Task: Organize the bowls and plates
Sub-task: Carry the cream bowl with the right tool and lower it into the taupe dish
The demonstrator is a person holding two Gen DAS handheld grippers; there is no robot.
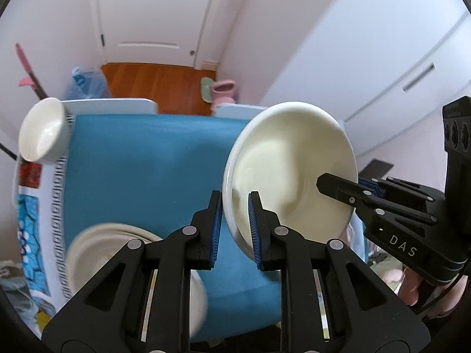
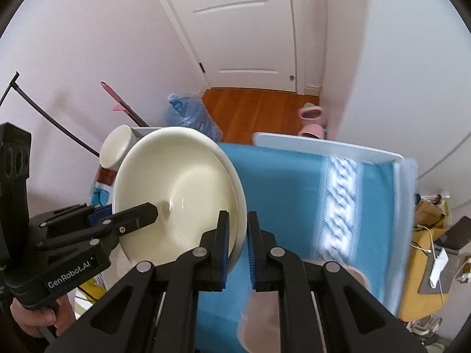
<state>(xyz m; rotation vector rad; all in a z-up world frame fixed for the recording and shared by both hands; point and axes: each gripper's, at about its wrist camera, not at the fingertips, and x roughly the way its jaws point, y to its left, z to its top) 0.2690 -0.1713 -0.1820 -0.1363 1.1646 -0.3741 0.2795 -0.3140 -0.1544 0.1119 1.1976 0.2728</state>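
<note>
Over on the far left of the left wrist view a small white bowl (image 1: pixel 42 131) sits at the corner of the surface (image 1: pixel 141 158), which wears a blue cloth, and low down a stack of cream plates (image 1: pixel 97 250) shows blurred behind the claw's frame. Centre frame, the left claw (image 1: pixel 234 214) is clamped tight on the near rim of the cream plate (image 1: pixel 288 158), blue pads pressing either side, the plate lifted clear of the cloth and tilted. From the right the right claw (image 1: pixel 321 184) bites the opposite rim, a hand (image 1: pixel 412 289) just showing under it. Switch to the right wrist view and the picture flips: the left claw (image 2: pixel 153 210) comes in from the left edge, gripped by a hand (image 2: pixel 35 320), its tip lying across the cream plate's (image 2: pixel 176 188) face, while the right claw (image 2: pixel 238 235) pinches the rim, nearly closed on it. Only this view catches the white knit stripe in the cloth (image 2: pixel 338 203), a tan blurred shape (image 2: pixel 294 303) near the bottom, and a yellow box (image 2: pixel 424 250) with cables at far right. Behind, both views share a white door (image 2: pixel 244 29), wooden floor (image 2: pixel 259 103), a blue water bottle (image 2: pixel 191 114) and pink slippers (image 2: pixel 310 116).
</note>
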